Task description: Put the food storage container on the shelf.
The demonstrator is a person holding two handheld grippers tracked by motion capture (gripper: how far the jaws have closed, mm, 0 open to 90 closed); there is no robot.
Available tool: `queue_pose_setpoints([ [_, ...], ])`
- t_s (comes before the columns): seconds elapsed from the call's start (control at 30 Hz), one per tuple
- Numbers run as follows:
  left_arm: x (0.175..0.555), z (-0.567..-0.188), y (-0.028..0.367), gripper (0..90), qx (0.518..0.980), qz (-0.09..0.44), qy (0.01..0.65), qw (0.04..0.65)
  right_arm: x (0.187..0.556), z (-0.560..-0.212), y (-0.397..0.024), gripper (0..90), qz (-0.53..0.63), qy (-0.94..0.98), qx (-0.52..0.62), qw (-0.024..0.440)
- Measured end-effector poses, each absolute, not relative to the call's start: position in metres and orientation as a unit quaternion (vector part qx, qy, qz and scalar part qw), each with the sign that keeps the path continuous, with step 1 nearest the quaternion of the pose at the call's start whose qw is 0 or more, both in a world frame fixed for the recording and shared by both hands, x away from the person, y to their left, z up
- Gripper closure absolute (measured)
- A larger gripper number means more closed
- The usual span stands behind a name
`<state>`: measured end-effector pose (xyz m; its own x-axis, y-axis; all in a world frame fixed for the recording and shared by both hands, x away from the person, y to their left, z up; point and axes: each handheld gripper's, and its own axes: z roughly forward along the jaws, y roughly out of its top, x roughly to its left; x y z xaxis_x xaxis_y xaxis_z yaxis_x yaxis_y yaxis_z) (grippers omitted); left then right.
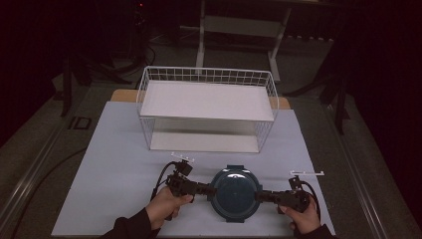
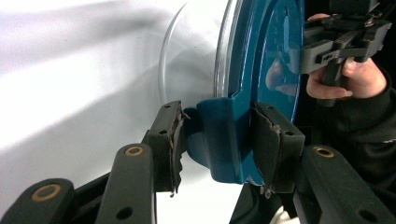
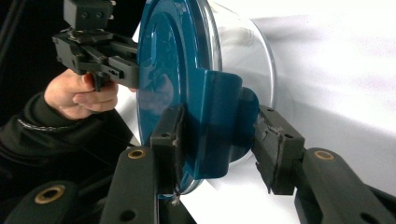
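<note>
Item: round clear container [image 1: 234, 191] with a dark teal lid [image 2: 275, 60], the lid's side tabs [image 2: 222, 140] folded down over the rim.
Container, place: on the pale sheet [image 1: 119, 169] that covers the surface, in front of the white wire basket [image 1: 206, 107] and near the sheet's front edge; well apart from the basket.
Container, attitude: upright on its base, lid on top; a glint of light on the lid in the high view.
Left hand-held gripper [image 1: 201, 188]: at the container's left side, lying level and pointing at it. In the left gripper view its two black jaws straddle the lid's tab, the pad [image 2: 268, 144] on the lid side pressed to the tab, the other pad [image 2: 172, 140] against the tab's outer face. Gripping the tab.
Right hand-held gripper [image 1: 261, 195]: at the container's right side, level, pointing at it. In the right gripper view one pad [image 3: 170, 149] lies on the lid's face beside the opposite tab [image 3: 217, 126]; the other pad [image 3: 273, 149] stands just short of the tab's rounded end, a thin gap showing. Jaws around the tab, grip not complete.
Left hand [image 1: 166, 203]: wrapped around its gripper's handle, dark sleeve behind it.
Right hand [image 1: 303, 215]: wrapped around its gripper's handle, at the sheet's front right.
Basket: two white shelves inside a wire frame, at the far middle of the sheet.
</note>
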<state>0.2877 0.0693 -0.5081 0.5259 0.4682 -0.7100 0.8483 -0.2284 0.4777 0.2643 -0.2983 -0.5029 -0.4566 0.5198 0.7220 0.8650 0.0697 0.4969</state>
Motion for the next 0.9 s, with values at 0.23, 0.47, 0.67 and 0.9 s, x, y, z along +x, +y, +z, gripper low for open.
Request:
queue_pose_setpoints([
  [0.23, 0.282, -0.505, 0.07, 56.3, 0.754, -0.204, 0.437, 0.446, 0.26, -0.498, -0.296, 56.4, -0.471, -0.715, -0.487, 0.171],
  [0.47, 0.282, -0.496, 0.075, 56.3, 0.752, -0.182, 0.431, 0.464, 0.266, -0.49, -0.291, 56.5, -0.478, -0.721, -0.476, 0.159],
  [0.67, 0.287, -0.485, 0.089, 56.1, 0.749, -0.159, 0.43, 0.479, 0.277, -0.476, -0.279, 56.6, -0.486, -0.731, -0.457, 0.143],
  [0.9, 0.296, -0.472, 0.106, 55.9, 0.743, -0.116, 0.431, 0.499, 0.295, -0.471, -0.262, 56.7, -0.506, -0.735, -0.431, 0.132],
])
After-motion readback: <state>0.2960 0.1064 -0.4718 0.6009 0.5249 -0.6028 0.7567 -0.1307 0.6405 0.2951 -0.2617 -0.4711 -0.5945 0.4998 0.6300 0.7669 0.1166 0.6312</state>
